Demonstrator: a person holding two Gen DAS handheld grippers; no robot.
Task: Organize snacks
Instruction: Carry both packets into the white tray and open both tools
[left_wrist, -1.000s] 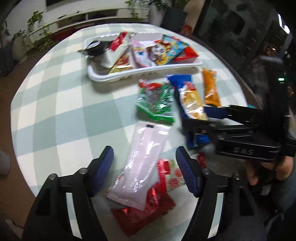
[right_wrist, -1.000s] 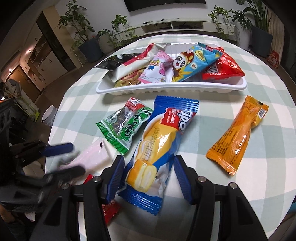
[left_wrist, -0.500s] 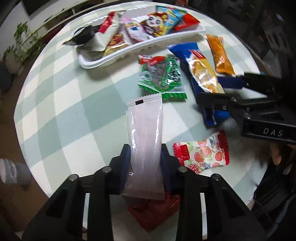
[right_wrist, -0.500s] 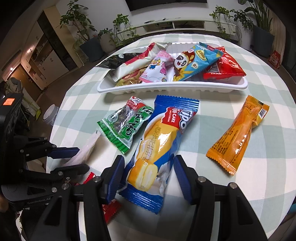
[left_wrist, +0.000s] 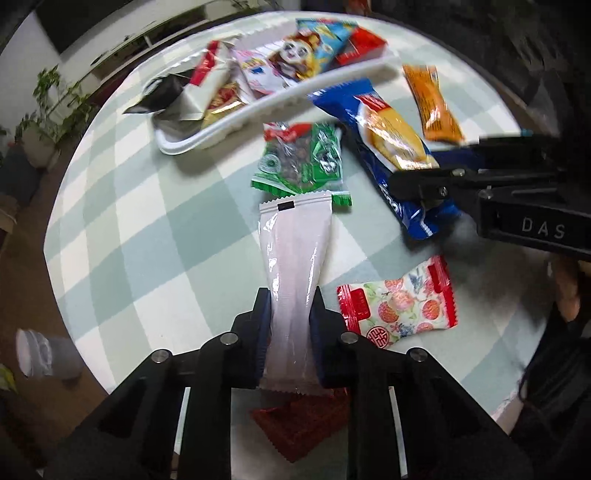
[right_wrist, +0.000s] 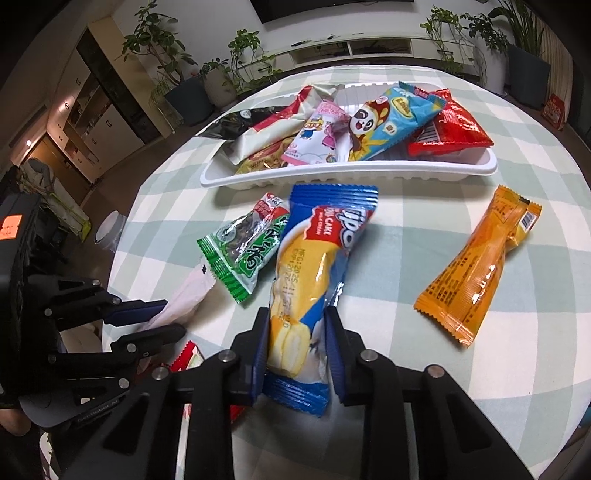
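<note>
Both pickups in hand. My left gripper (left_wrist: 290, 328) clamps the pale pink packet (left_wrist: 293, 258) near the table's (left_wrist: 129, 221) near edge; my right gripper (right_wrist: 297, 345), jaws just closing, pinches the blue cake packet (right_wrist: 314, 273) mid-table, ready for the white tray (right_wrist: 332, 176).

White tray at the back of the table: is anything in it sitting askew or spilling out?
Yes. The black foil packet at the left end of the white plastic tray hangs out over the rim, and the packets are piled overlapping at mixed angles rather than in rows. Nothing looks torn or spilled open.
</note>
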